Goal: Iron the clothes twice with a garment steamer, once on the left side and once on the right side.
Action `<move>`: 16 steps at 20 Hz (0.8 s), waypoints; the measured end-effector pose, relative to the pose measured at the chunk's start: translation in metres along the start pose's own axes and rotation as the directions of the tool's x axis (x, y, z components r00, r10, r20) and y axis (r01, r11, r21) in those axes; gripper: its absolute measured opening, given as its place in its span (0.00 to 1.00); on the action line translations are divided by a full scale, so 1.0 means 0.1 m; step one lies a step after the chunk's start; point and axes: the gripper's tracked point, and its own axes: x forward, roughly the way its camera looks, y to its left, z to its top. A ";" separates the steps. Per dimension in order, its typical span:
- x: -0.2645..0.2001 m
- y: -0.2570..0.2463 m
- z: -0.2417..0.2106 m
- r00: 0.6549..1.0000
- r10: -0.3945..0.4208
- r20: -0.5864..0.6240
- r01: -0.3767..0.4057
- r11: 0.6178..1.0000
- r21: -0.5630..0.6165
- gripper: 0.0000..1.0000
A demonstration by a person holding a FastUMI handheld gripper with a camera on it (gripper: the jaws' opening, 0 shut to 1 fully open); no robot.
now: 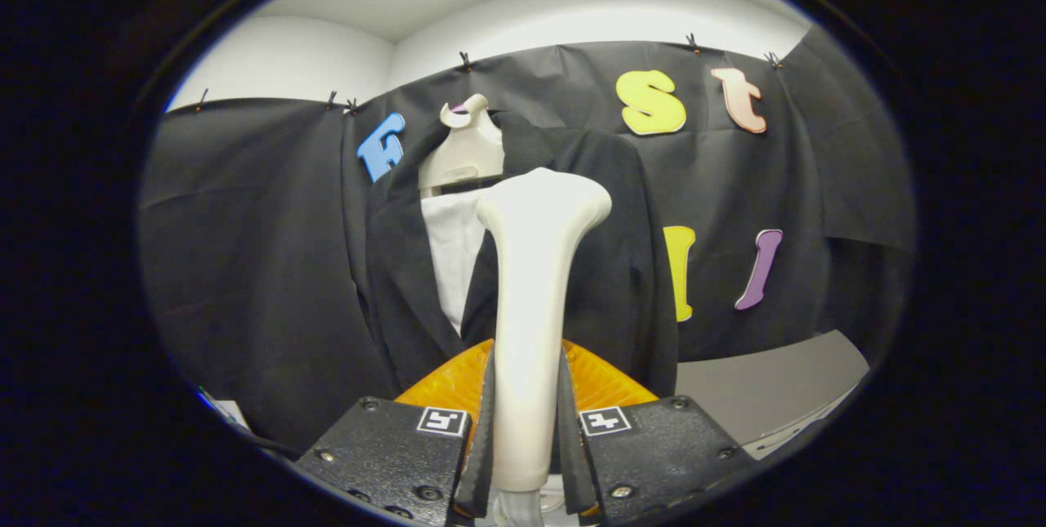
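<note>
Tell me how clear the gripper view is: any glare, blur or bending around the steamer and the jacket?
Gripper view: sharp, evenly lit, no blur; the steamer, held in the gripper, reads bright with soft sheen. The dark jacket loses fold detail against the black cloth. Fisheye bends the wall top into an arc.
</note>
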 end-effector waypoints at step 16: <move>0.05 -0.08 -1.09 0.982 -0.047 -0.181 0.047 0.999 0.000 0.37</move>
